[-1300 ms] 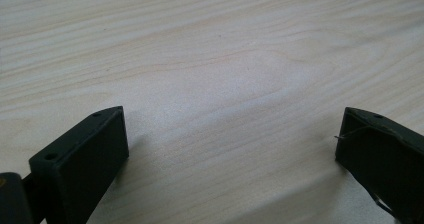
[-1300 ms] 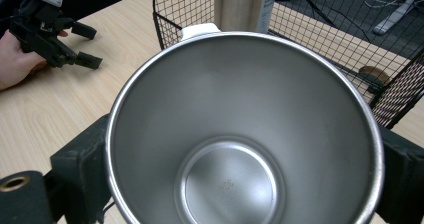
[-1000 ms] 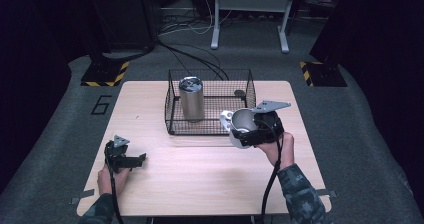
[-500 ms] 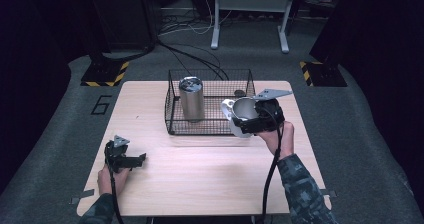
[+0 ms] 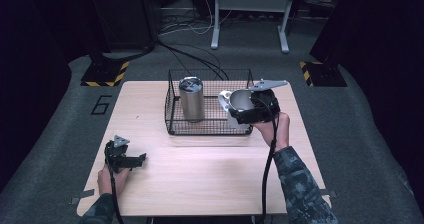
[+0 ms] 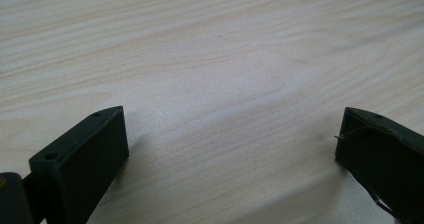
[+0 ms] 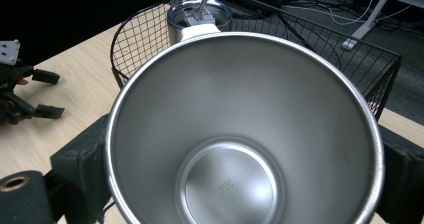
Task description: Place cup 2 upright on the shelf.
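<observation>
So the right claw (image 5: 245,115) has carried the shiny open-topped steel mug with the white handle (image 5: 238,104) up off the light wooden worktop (image 5: 210,174) over the last second, and it's now hanging at the right end of the black wire basket (image 5: 172,104), jaws pinching the mug's sides. In the right gripper view you look straight down into the mug (image 7: 240,134), with the tall lidded steel tumbler (image 7: 198,14) standing in the basket just beyond. Looks like the mug's going in beside the tumbler (image 5: 191,98); only lowering and letting go is left. Left claw (image 5: 135,160) sits spread and empty, low over the worktop.
</observation>
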A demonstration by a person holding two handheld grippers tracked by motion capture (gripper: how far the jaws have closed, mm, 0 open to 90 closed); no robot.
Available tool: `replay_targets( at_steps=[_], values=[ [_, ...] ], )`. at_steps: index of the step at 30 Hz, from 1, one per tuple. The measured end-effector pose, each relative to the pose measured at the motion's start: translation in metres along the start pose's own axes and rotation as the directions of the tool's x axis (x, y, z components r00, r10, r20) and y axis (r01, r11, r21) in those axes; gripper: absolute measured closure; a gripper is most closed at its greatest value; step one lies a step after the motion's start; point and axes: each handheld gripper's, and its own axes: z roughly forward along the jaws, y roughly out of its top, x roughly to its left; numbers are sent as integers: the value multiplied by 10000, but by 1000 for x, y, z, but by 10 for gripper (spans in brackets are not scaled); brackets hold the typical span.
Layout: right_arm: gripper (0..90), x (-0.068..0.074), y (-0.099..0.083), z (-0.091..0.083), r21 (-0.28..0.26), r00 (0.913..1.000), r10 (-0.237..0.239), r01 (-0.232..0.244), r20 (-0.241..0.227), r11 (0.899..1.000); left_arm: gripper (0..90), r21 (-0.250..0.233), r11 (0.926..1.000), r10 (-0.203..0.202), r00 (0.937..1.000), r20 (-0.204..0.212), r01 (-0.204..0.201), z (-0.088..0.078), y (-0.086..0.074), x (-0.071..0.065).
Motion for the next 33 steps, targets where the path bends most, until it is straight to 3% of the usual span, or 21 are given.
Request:
replay_targets(
  at_steps=[23,33],
  values=[
    [61,-13,28,27,145,9985,-63,56,538,9999,3,-2,10000,0,10000,-2,0,0,0,0],
    [61,-19,31,45,373,9974,-36,10,713,9993,3,-4,10000,-4,10000,-2,4,0,0,0]
  ],
)
